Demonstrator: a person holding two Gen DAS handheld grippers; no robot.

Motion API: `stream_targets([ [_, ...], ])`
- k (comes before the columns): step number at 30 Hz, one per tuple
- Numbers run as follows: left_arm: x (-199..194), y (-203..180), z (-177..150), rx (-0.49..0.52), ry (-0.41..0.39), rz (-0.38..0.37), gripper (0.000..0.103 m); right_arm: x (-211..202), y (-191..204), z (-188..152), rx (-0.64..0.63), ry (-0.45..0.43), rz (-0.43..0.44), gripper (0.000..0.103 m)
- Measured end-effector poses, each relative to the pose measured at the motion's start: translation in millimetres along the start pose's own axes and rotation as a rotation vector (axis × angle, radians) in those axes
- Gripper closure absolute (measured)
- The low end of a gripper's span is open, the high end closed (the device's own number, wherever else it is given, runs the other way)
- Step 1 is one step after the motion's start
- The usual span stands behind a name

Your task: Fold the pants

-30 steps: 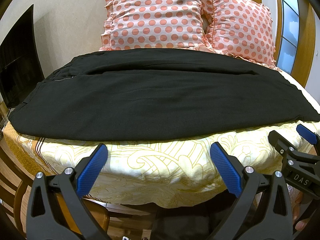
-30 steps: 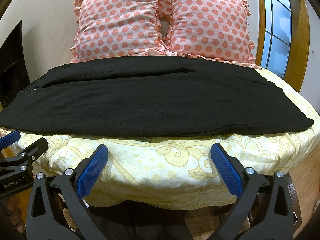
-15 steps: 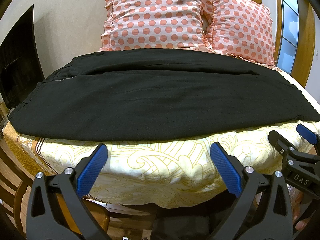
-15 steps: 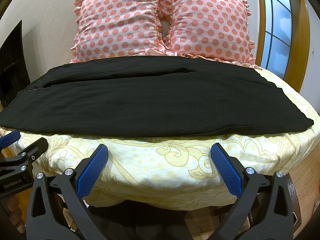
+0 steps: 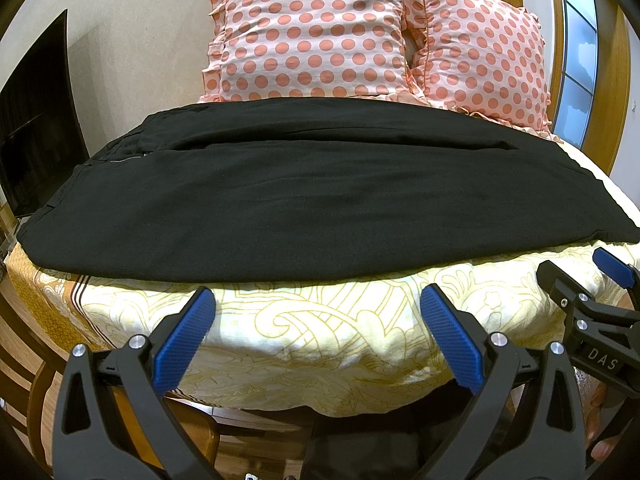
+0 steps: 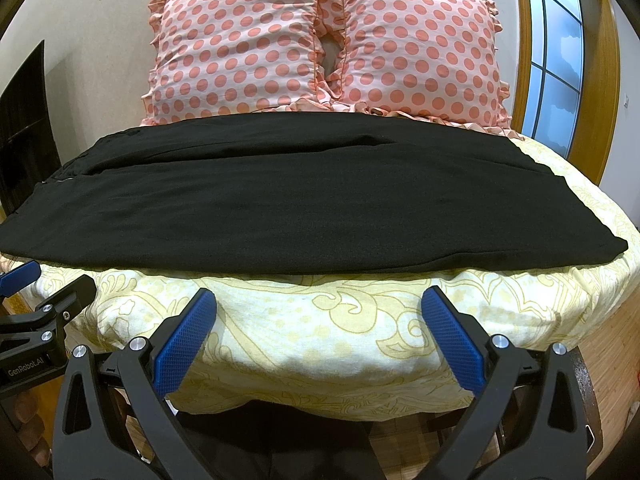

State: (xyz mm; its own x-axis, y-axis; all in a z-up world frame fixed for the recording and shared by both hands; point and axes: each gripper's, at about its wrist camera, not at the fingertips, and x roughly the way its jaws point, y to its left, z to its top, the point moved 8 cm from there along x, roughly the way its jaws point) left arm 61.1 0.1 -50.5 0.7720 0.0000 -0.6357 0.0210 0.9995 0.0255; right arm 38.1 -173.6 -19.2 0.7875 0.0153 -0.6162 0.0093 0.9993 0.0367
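Black pants (image 5: pixel 320 200) lie flat across the bed, spread left to right, waistband at the left, leg ends at the right; they also show in the right wrist view (image 6: pixel 304 200). My left gripper (image 5: pixel 318 332) is open and empty, held in front of the bed's near edge, short of the pants. My right gripper (image 6: pixel 319 332) is open and empty, also in front of the near edge. Each gripper shows at the side of the other's view.
The bed has a yellow patterned cover (image 5: pixel 320 332). Two pink polka-dot pillows (image 6: pixel 328 40) stand at the head behind the pants. A dark screen (image 5: pixel 36 120) is at the left, a wood-framed window (image 6: pixel 560 40) at the right.
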Motion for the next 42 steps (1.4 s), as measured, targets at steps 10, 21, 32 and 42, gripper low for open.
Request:
stream_targets([
  [10, 0.0, 0.0, 0.0, 0.0, -0.001, 0.0, 0.002, -0.2, -0.2, 0.2, 0.0, 0.0, 0.0, 0.001],
  [21, -0.1, 0.1, 0.1, 0.0, -0.001, 0.0, 0.002, -0.7, -0.4, 0.4, 0.0, -0.001, 0.0, 0.001],
  [32, -0.1, 0.0, 0.1, 0.0, -0.002, 0.0, 0.002, -0.5, -0.7, 0.3, 0.0, -0.001, 0.0, 0.001],
  [42, -1.2, -0.1, 5.4, 0.001, 0.005, 0.0, 0.002, 2.2, -0.7, 1.0, -0.001, -0.005, 0.0, 0.001],
])
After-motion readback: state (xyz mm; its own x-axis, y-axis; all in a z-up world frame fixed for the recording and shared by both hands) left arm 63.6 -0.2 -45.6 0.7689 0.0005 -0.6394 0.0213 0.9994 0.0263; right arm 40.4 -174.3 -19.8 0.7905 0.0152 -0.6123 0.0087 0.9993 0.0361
